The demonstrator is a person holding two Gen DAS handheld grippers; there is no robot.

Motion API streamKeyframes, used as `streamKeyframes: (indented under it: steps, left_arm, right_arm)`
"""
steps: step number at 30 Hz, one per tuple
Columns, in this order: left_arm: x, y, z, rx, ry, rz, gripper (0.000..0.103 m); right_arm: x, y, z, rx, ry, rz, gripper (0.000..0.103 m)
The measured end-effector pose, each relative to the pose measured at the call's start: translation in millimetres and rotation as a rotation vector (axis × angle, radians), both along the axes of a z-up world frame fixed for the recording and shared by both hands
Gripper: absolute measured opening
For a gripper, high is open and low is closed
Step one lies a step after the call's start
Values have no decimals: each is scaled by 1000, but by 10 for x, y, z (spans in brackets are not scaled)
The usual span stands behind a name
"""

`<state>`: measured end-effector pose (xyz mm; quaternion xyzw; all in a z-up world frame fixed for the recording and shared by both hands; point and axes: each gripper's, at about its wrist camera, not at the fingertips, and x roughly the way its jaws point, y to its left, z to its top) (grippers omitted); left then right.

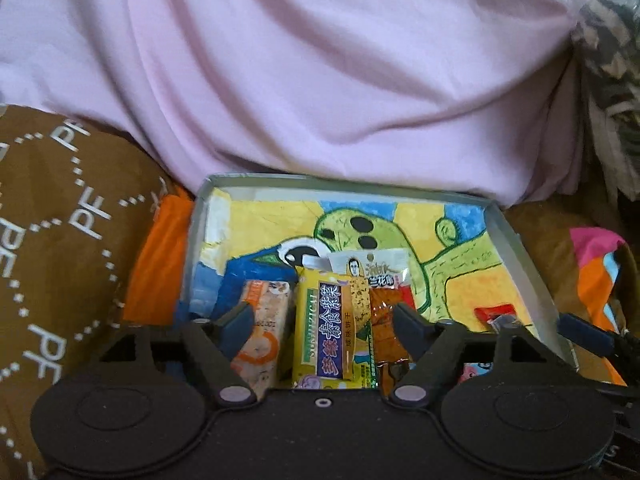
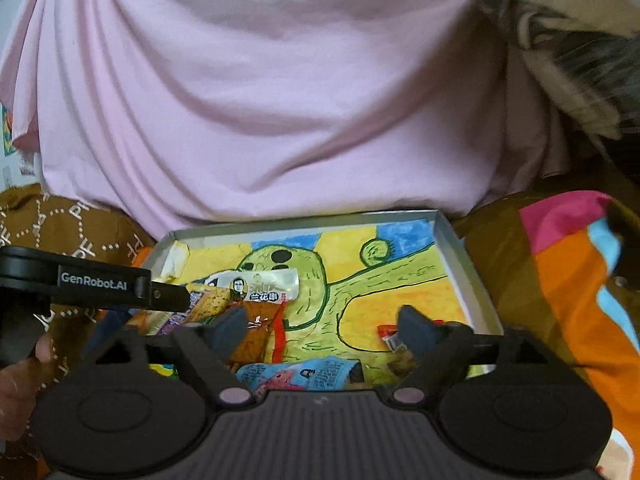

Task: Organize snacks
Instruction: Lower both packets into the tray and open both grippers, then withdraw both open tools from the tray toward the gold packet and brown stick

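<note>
A shallow grey box (image 1: pixel 516 248) with a painted yellow-green drawing on its floor holds several snack packets. In the left wrist view my left gripper (image 1: pixel 324 320) is open above a yellow packet with a purple label (image 1: pixel 324 328), an orange-white packet (image 1: pixel 266 320) and an orange-brown packet (image 1: pixel 386 320). A white packet with a man's face (image 1: pixel 368 266) lies behind them. In the right wrist view my right gripper (image 2: pixel 320 322) is open over the box (image 2: pixel 452 248), above a blue-pink packet (image 2: pixel 300 372). A small red packet (image 2: pixel 386 334) lies by its right finger. The left gripper (image 2: pixel 168 298) shows at the left.
The box rests on brown patterned fabric (image 1: pixel 60 220) with orange, pink and blue patches (image 2: pixel 568 280). A big pink cloth (image 1: pixel 320 80) rises right behind the box. A mottled grey-beige fabric (image 2: pixel 560 20) hangs at the upper right.
</note>
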<state>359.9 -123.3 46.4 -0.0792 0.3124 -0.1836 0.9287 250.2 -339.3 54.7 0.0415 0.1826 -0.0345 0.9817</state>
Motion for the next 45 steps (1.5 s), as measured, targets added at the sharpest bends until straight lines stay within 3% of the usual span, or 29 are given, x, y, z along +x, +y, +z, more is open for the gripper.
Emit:
streamKeyframes:
  steps: [3, 6, 9, 14, 24, 35, 45]
  left_arm:
    - [-189, 75, 100, -3, -34, 14, 91]
    - [-391, 170, 158, -1, -48, 30, 98]
    - [-598, 283, 203, 4, -57, 36, 98]
    - [-924, 508, 270, -7, -58, 60, 98]
    - [-1648, 992, 171, -26, -12, 123, 100]
    - [-2397, 1251, -118, 15, -2, 173, 102]
    - [-2939, 1216, -409, 66, 28, 125, 102]
  right_arm:
    - [-178, 34, 95, 4, -1, -34, 103]
    - [-362, 103, 175, -3, 46, -108, 103]
    - [-506, 166, 209, 38, 148, -188, 103]
    - [-743, 235, 229, 139, 257, -173, 103]
    - [-1516, 495, 204, 122, 197, -119, 103]
    - [-2288, 763, -112, 40, 77, -1, 103]
    - [-2562, 832, -396, 61, 165, 48, 103]
